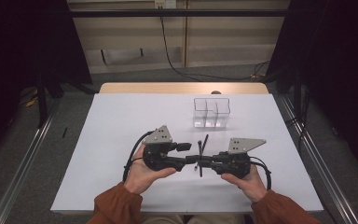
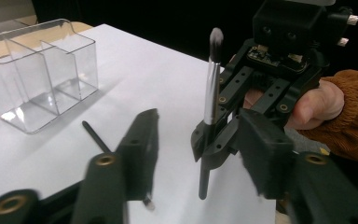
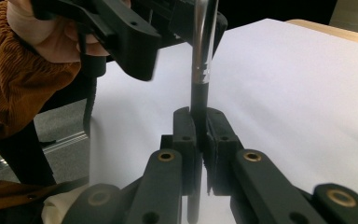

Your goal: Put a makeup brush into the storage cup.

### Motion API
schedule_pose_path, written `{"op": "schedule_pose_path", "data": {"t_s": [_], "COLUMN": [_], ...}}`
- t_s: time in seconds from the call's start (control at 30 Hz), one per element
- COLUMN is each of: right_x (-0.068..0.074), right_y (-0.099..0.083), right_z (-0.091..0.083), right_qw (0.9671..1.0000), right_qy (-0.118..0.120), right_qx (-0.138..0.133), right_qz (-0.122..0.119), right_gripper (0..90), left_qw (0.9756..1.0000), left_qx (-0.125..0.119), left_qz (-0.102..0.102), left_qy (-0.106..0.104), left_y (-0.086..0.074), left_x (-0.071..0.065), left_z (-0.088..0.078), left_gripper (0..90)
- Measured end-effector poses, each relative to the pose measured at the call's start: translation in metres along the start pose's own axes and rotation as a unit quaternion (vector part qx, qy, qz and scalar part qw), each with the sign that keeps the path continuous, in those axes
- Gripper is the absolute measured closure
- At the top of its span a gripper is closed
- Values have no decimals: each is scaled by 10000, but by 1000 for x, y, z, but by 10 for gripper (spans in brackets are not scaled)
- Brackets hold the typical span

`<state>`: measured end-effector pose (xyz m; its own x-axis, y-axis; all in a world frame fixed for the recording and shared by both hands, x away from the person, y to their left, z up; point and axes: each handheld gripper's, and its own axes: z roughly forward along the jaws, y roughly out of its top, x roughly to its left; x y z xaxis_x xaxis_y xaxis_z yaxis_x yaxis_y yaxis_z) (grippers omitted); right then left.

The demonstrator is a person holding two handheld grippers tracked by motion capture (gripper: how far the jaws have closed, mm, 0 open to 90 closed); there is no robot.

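The right tongs (image 3: 200, 135) clamp the dark handle of a makeup brush (image 2: 209, 102), whose long axis stands upright across the jaws, bristles up. The left tongs (image 2: 198, 149) stand half open on either side of it, pads clear of the shaft. The clear divided organiser (image 1: 211, 112) sits farther back on the white worktop (image 1: 121, 121), slightly nearer the right hand. A second dark brush (image 2: 95, 137) lies flat below. Dark curtains surround the worktop.

Brush (image 1: 200, 151) between both grippers, organizer (image 1: 211, 112) behind (on the table (image 1: 121, 121)).
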<state>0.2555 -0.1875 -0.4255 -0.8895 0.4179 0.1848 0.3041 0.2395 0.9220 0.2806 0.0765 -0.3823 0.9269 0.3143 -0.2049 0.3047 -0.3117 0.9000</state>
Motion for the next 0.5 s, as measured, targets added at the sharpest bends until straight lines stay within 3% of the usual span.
{"op": "schedule_pose_path", "data": {"t_s": [0.1,0.5], "right_x": [-1,-7], "right_y": [0,3], "right_z": [0,-7], "right_qw": [10000,9997], "right_qy": [-32,-198], "right_qx": [-4,-135], "right_qz": [11,7], "right_gripper": [844,844], "left_qw": [9999,9978], "left_qx": [-67,-304], "left_qz": [-126,-251], "left_qy": [59,530], "left_y": [-3,-15], "left_x": [2,8], "left_z": [-5,-22], "left_gripper": [390,121]}}
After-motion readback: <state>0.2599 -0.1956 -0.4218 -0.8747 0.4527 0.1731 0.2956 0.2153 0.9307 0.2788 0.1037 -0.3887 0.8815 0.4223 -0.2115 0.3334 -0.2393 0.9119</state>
